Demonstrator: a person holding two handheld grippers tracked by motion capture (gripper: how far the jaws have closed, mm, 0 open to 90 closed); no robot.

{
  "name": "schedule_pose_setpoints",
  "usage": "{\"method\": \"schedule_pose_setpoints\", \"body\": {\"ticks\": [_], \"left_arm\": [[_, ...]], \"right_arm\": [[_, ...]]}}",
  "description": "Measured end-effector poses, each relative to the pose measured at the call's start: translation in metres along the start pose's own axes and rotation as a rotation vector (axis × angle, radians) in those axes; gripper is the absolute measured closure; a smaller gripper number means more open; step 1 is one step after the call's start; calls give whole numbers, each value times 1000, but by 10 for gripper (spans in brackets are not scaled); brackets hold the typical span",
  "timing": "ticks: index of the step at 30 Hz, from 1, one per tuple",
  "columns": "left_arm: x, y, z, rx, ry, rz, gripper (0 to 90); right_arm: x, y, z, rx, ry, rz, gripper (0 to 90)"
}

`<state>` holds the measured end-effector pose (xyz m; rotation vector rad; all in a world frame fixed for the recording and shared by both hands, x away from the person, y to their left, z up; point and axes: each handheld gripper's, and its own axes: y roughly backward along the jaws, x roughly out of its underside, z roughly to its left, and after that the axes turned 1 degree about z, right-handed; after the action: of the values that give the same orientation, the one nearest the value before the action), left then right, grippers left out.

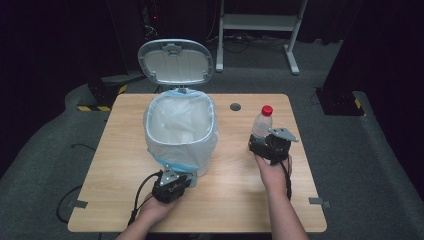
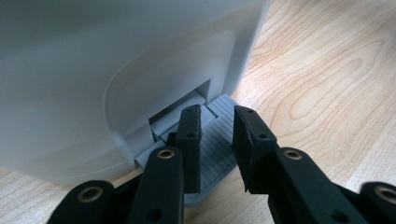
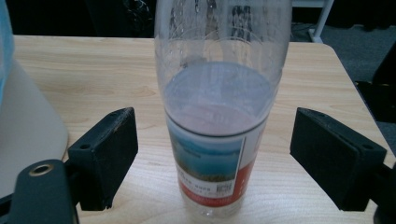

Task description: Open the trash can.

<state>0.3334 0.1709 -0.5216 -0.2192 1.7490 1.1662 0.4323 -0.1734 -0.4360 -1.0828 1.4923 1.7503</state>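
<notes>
While the bag-lined bin (image 1: 181,131) gapes, right claw (image 3: 212,154) spread around bottle (image 3: 219,116); left claw (image 2: 217,140) nearly closed.

Two black tools with brass-ringed screw holes, grey three-cornered top plates, trailing black cables.

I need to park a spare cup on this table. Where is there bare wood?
Bare wood lies between the bin and the bottle, around the grommet hole, and along the table left of the bin. It is crowded at the bin's pedal, where the left gripper sits, and around the right gripper.
</notes>
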Motion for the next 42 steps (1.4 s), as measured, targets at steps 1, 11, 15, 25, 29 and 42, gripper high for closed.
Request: {"method": "schedule_pose_setpoints", "body": {"ticks": [1, 11, 15, 25, 29, 42], "left_arm": [[0, 0, 0, 0, 0, 1, 721], [0, 0, 1, 5, 3, 0, 721], [0, 0, 1, 5, 3, 1, 721], [0, 0, 0, 2, 1, 0, 721], [0, 0, 1, 2, 2, -1, 721], [0, 0, 0, 2, 3, -1, 722]], "right_arm": [[-1, -1, 0, 2, 1, -2, 146], [-8, -18, 0, 11, -14, 10, 162], [-7, -19, 0, 4, -21, 1, 196], [-7, -23, 1, 1, -19, -18, 267], [-7, -23, 2, 9, 1, -21, 277], [-9, -2, 16, -11, 59, -69, 280]]}}
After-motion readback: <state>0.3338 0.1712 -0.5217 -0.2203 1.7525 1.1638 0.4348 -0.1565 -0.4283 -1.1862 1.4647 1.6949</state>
